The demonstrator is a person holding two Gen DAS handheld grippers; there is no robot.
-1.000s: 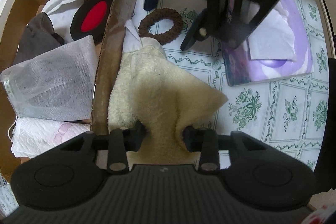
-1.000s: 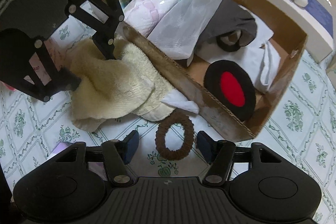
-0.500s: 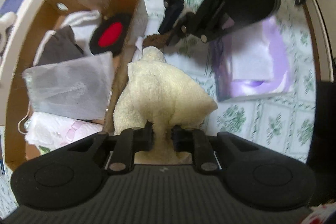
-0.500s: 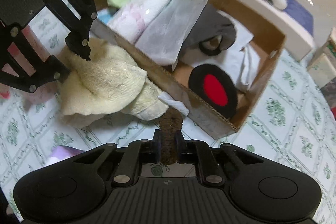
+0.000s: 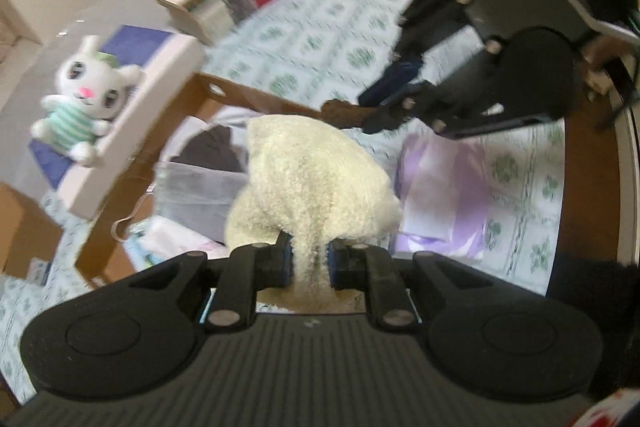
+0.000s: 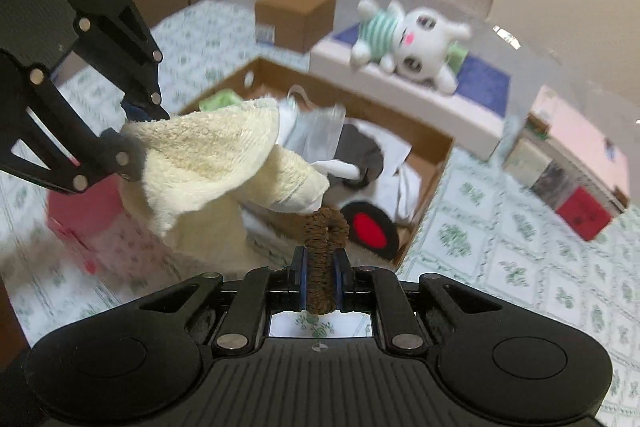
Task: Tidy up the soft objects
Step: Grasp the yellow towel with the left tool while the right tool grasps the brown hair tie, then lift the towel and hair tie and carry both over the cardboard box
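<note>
The bench (image 6: 500, 251) wears a white cloth with green flower squares and carries everything here. On it sits an open cardboard box (image 6: 434, 163), holding a grey cloth, white fabric, a clear mesh bag (image 5: 200, 191) and a black disc with a red centre (image 6: 370, 229). Behind the box a long white box with a blue top (image 6: 420, 103) bears a white plush rabbit (image 6: 412, 45) in a green-striped shirt, lying on its side. A small closed brown carton (image 6: 296, 17) stands farther back, and a stack of pale boxes with a red side (image 6: 580, 183) lies to the right in the right wrist view. A lilac plastic packet (image 5: 444, 195) rests flat on the cloth beside the cardboard box.

The cream fleece towel (image 5: 316, 187) hangs in the air, above the near wall of the cardboard box and the bench beside it. The left gripper (image 5: 311, 261) is clamped on a gathered fold of it, both pads pressed into the pile; the rest of the towel droops away in a bunched mass, and in the right wrist view it (image 6: 212, 159) drapes down in front of the box.

The brown scrunchie (image 6: 324, 259) is also off the bench. The right gripper (image 6: 321, 285) pinches it flat between its pads, so the ring stands upright as a narrow loop, just over the box's near corner by the red-centred disc.
</note>
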